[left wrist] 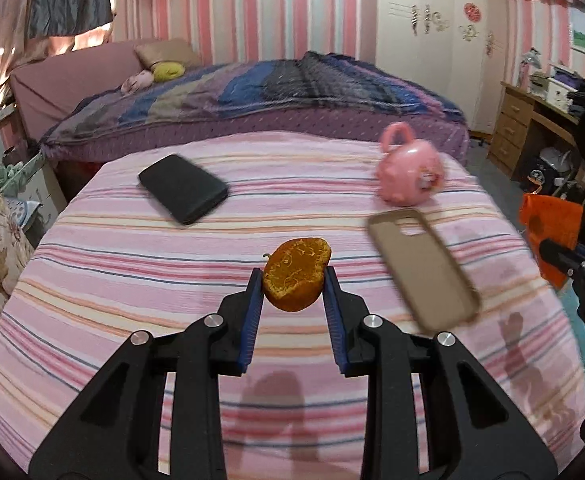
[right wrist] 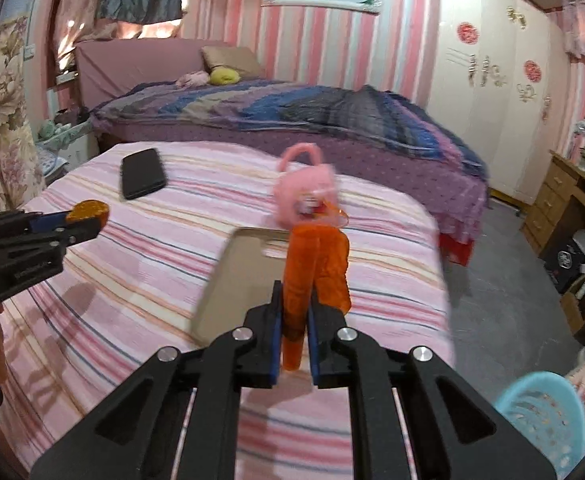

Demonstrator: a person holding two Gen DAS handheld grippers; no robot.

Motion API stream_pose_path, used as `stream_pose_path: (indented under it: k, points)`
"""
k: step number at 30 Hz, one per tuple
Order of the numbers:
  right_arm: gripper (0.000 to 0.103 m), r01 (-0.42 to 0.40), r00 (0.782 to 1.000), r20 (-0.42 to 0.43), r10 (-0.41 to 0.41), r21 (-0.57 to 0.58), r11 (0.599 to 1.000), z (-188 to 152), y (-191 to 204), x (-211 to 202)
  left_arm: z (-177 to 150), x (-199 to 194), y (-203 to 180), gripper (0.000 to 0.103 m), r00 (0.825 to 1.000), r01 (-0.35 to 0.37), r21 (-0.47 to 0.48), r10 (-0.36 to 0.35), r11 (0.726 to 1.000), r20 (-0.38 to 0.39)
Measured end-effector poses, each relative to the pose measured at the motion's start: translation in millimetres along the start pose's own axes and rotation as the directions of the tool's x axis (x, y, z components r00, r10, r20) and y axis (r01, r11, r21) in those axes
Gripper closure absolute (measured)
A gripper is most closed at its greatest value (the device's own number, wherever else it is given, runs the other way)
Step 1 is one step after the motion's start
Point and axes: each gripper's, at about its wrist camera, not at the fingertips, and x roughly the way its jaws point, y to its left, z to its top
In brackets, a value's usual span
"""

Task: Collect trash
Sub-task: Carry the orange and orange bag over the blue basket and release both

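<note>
Above the striped worktop (left wrist: 132, 280), my left gripper (left wrist: 294, 280) jaws pinch an orange peel (left wrist: 296, 276); my right gripper (right wrist: 295, 320) jaws pinch an orange bag (right wrist: 316, 272) (crumpled plastic) toward three o'clock.

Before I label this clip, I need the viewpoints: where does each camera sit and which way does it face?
Left wrist: on the left hand-held gripper, facing across the pink striped table toward the bed; its fingers clamp an orange peel.
Right wrist: on the right hand-held gripper, facing likewise; its fingers pinch a crumpled orange plastic bag.
Shared: black phone, tan phone case, pink toy purse; each view shows the other gripper.
</note>
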Motion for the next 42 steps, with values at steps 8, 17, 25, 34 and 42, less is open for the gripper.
stream_pose_path:
  k: [8,17,25,34,42]
  points:
    - [0.092,0.123,0.992,0.027,-0.126,0.105,0.987,-36,-75,-59,-23,-27,-92,0.074,0.993,0.114,0.037,-0.114,0.993,0.005]
    - [0.092,0.218,0.975,0.008,-0.222,0.151,0.964,-74,-160,-95,-46,-41,-204,0.074,0.976,0.219,0.147,-0.218,0.965,-0.021]
    - [0.092,0.247,0.969,-0.033,-0.245,0.16,0.956,-101,-218,-108,-55,-38,-269,0.074,0.954,0.301,0.17,-0.296,0.938,-0.053]
    - [0.092,0.274,0.962,-0.047,-0.27,0.23,0.934,-130,-251,-118,-63,-41,-320,0.064,0.941,0.337,0.222,-0.333,0.915,-0.058]
    - [0.092,0.266,0.964,-0.043,-0.264,0.246,0.932,-139,-263,-122,-52,-51,-311,0.011,0.945,0.316,0.222,-0.326,0.922,0.007]
